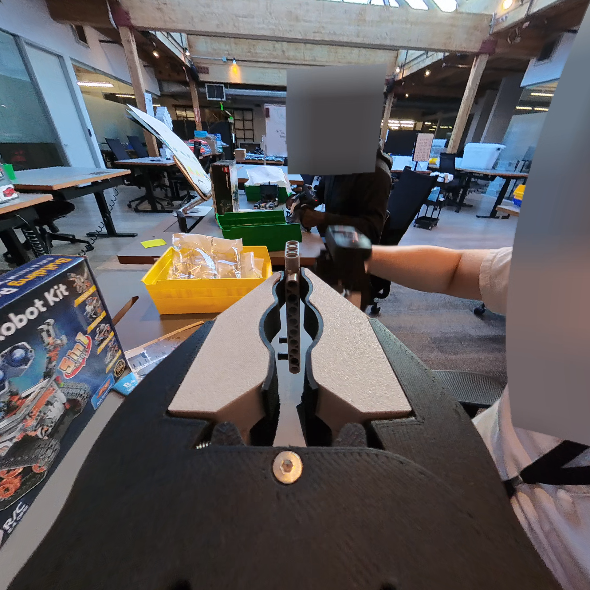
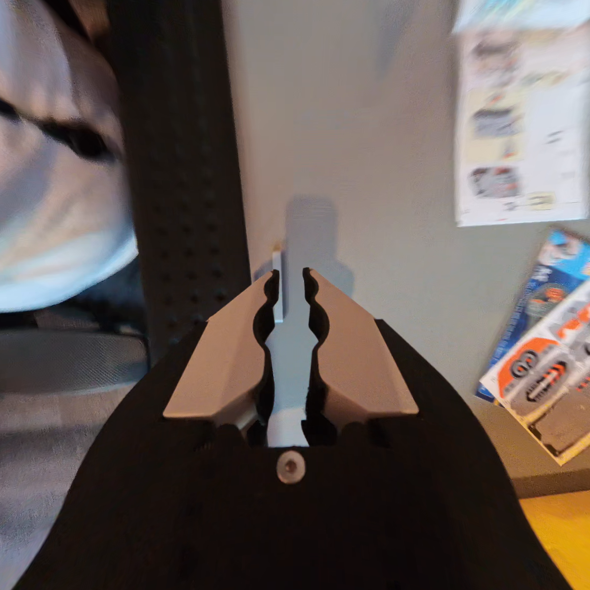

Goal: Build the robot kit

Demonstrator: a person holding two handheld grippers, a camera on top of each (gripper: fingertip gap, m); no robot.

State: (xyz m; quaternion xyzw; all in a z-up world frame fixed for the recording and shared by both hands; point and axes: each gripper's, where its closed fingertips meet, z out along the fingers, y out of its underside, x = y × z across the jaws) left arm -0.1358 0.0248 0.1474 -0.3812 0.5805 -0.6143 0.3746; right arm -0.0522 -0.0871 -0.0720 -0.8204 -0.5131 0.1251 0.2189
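My left gripper [image 1: 292,274] is shut on a dark grey beam with a row of holes [image 1: 293,319], held lengthwise between the jaws. A lighter grey holed piece [image 1: 291,255] joins it at the tip and sticks up past the fingertips. The gripper is raised above the table edge. My right gripper [image 2: 291,271] is open by a narrow gap and holds nothing; it points down at the grey tabletop [image 2: 367,159]. A small white piece [image 2: 277,287] lies by its left fingertip. A person's bare arm [image 1: 424,271] reaches in from the right holding a black device [image 1: 348,249].
A yellow bin [image 1: 204,293] of clear bags stands ahead on the left, with green bins [image 1: 261,231] behind it. A blue robot kit box [image 1: 54,367] stands at the left. An instruction booklet [image 2: 517,127] and a sticker sheet [image 2: 542,383] lie at the right. A dark perforated post [image 2: 178,159] rises at the left. My hands' fingertips stand some 25 cm from each other.
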